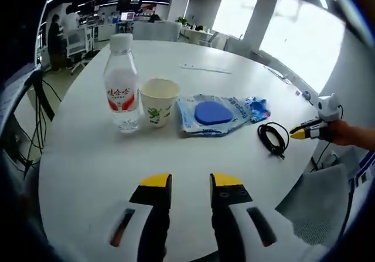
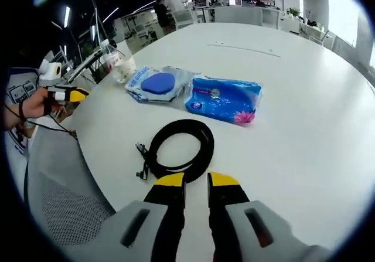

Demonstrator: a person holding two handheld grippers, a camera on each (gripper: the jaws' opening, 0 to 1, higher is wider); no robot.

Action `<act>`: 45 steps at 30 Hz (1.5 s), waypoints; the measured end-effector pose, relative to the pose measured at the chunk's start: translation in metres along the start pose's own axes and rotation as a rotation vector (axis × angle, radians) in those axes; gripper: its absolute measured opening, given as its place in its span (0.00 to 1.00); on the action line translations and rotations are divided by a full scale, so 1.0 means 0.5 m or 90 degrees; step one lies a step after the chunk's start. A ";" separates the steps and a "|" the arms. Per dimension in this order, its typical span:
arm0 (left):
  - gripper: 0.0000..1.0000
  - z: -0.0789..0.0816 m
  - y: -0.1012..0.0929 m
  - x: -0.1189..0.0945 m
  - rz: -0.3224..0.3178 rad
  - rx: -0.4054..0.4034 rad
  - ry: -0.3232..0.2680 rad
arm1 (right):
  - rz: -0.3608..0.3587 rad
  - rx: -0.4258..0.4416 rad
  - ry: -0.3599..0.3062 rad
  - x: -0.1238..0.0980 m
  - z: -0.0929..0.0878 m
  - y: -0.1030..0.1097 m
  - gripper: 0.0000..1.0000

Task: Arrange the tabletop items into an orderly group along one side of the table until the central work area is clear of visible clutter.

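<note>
On your white surface (image 1: 82, 174) sit one water bottle (image 1: 121, 85), one paper cup (image 1: 159, 101), one blue-pad packet (image 1: 212, 115), one tissue pack (image 2: 224, 99) and one black cable (image 2: 177, 148), and your left gripper (image 1: 190, 185) and right gripper (image 2: 195, 182) hold nothing, fingers slightly apart.

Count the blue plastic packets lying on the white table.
2. The clear packet with blue disc lies nearest the paper cup; the blue tissue pack touches its other side, behind the black cable.

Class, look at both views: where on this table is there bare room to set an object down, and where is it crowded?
Free: the wide tabletop beyond the blue tissue pack, and the near strip between the left gripper and the bottle. Crowded: the row of bottle, cup, blue-disc packet, tissue pack and cable.
</note>
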State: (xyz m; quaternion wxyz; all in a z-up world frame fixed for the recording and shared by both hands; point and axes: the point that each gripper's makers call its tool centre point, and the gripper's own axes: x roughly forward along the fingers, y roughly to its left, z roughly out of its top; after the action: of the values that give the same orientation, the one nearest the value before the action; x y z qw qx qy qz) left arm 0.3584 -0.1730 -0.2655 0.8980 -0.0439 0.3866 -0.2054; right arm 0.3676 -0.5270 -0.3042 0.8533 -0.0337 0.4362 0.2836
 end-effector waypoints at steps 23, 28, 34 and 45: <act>0.29 -0.013 -0.019 -0.020 -0.031 0.027 -0.007 | -0.008 0.026 -0.017 -0.012 0.019 -0.014 0.17; 0.29 -0.009 -0.021 -0.016 -0.031 0.029 -0.006 | -0.013 0.021 -0.016 -0.005 0.037 -0.027 0.16; 0.29 -0.002 -0.025 -0.012 -0.033 0.029 -0.008 | -0.020 0.022 -0.016 0.007 0.059 -0.045 0.16; 0.28 -0.006 -0.026 -0.013 -0.028 0.017 -0.009 | -0.023 0.008 -0.008 0.036 0.098 -0.073 0.15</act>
State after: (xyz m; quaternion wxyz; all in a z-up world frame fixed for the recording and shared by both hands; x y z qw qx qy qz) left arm 0.3479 -0.1819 -0.2599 0.8965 -0.0416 0.3762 -0.2301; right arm 0.4300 -0.5344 -0.2946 0.8613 -0.0347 0.4316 0.2657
